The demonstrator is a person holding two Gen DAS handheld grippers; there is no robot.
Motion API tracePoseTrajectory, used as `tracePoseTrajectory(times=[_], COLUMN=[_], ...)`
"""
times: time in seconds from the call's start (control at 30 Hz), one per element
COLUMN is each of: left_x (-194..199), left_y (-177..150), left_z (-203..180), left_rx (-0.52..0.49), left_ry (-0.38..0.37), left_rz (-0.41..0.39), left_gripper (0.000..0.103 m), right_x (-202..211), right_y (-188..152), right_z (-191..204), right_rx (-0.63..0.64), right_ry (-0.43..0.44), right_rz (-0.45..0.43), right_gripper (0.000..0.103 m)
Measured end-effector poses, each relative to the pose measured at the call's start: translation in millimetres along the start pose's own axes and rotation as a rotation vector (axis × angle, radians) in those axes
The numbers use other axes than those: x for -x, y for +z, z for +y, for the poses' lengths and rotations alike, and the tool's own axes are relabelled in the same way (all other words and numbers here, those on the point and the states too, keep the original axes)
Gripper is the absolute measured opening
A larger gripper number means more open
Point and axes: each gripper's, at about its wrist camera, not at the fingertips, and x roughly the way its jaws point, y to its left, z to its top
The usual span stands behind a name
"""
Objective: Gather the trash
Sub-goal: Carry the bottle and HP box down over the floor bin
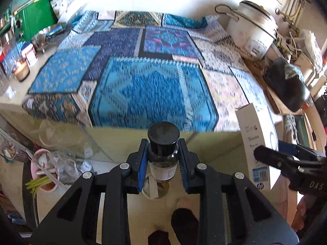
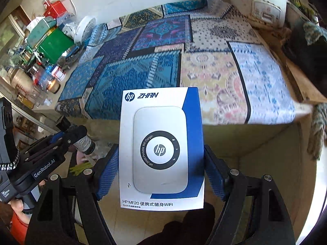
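My left gripper (image 1: 162, 161) is shut on a small glass bottle (image 1: 162, 163) with a black cap, held upright in front of the table's near edge. The bottle also shows in the right wrist view (image 2: 81, 140), at the left. My right gripper (image 2: 161, 169) is shut on a white and blue HP WiFi box (image 2: 161, 149), held upright in front of the table. The box also shows at the right of the left wrist view (image 1: 257, 143). A pink bin (image 1: 44, 173) with trash stands on the floor at the lower left.
The table (image 1: 143, 77) bears a blue patchwork cloth. A green box (image 1: 34, 20), jars and a lit candle (image 1: 20, 70) stand along its left side. A white rice cooker (image 1: 251, 30) and a dark bundle (image 1: 286, 83) are at the right.
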Motion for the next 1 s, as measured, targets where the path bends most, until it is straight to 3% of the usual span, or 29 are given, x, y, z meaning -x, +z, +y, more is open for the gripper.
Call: tracePoseTrajectory(times=[0.2, 0.4, 0.8, 0.93, 1.0], left_x=[-36.0, -114.2, -339.0, -407.1, -430.6], left_y=[-51.2, -117.6, -244.3, -282.4, -297.0], left_z=[-3.9, 3.4, 59.6, 77.3, 86.3], left_rx=[0.013, 0.014, 0.027, 0.047, 0.062], left_ry=[-0.028, -0.033, -0.022, -0.063, -0.064], left_rz=[0.065, 0.101, 0.150, 0.182, 0.194], left_gripper=[0.027, 0.027, 0.027, 0.017, 0.016], right_x=[-38.4, -103.3, -347.7, -417.0, -445.2], right_y=[-45.4, -85.5, -192.4, -219.0, -229.5], right_z=[-13.5, -40.2, -112.6, -128.8, -135.5], right_rx=[0.007, 0.025, 0.036, 0.025, 0.017], right_ry=[-0.022, 0.004, 0.013, 0.009, 0.013], right_rz=[0.088, 0.092, 0.157, 0.169, 0.178], right_gripper=[0.075, 0.075, 0.075, 0.075, 0.075])
